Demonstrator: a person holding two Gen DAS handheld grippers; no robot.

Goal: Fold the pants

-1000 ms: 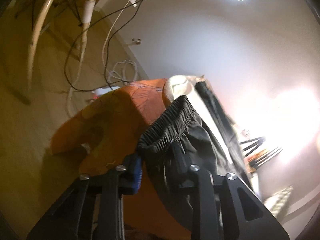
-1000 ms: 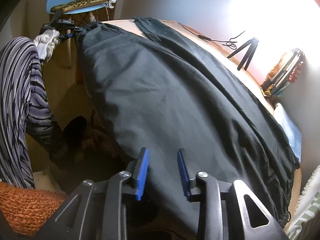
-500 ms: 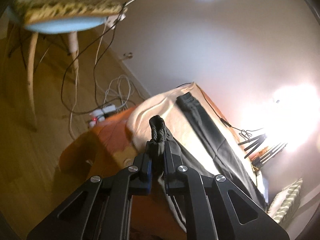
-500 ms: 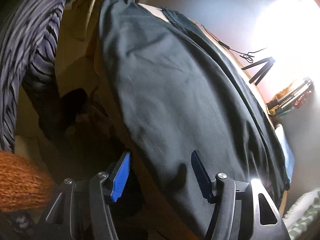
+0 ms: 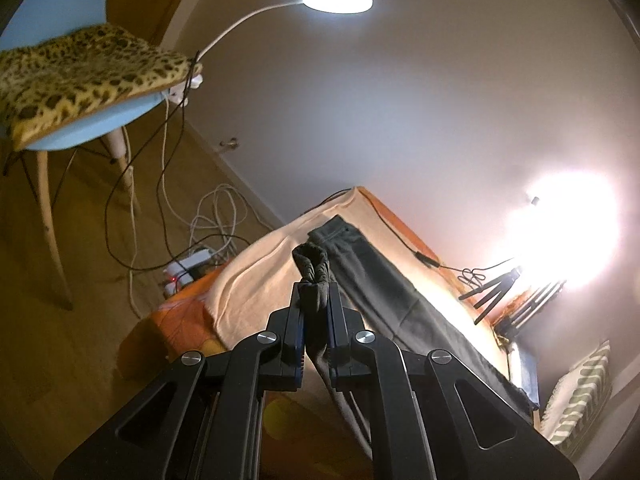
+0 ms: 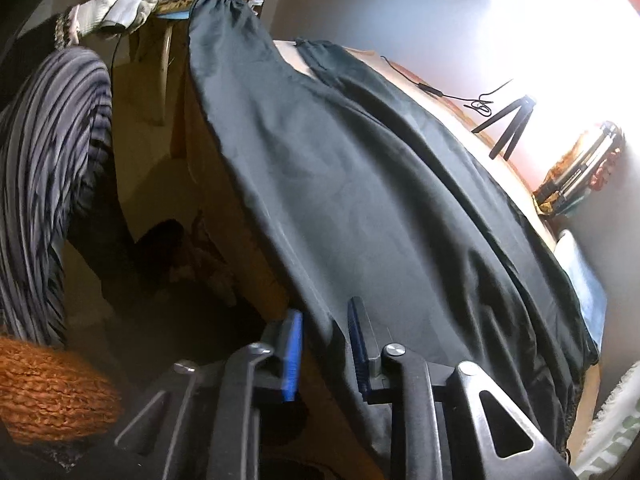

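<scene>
Left wrist: pants (image 5: 312, 276) between left claw (image 5: 315, 300) pads.

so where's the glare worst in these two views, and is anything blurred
Left wrist view: a blown-out white flare on the right washes out the wall; the round white lamp head is also clipped. Right wrist view: the top right corner is burnt out, the black fabric pants look soft, the fisheye bends the edges.
</scene>
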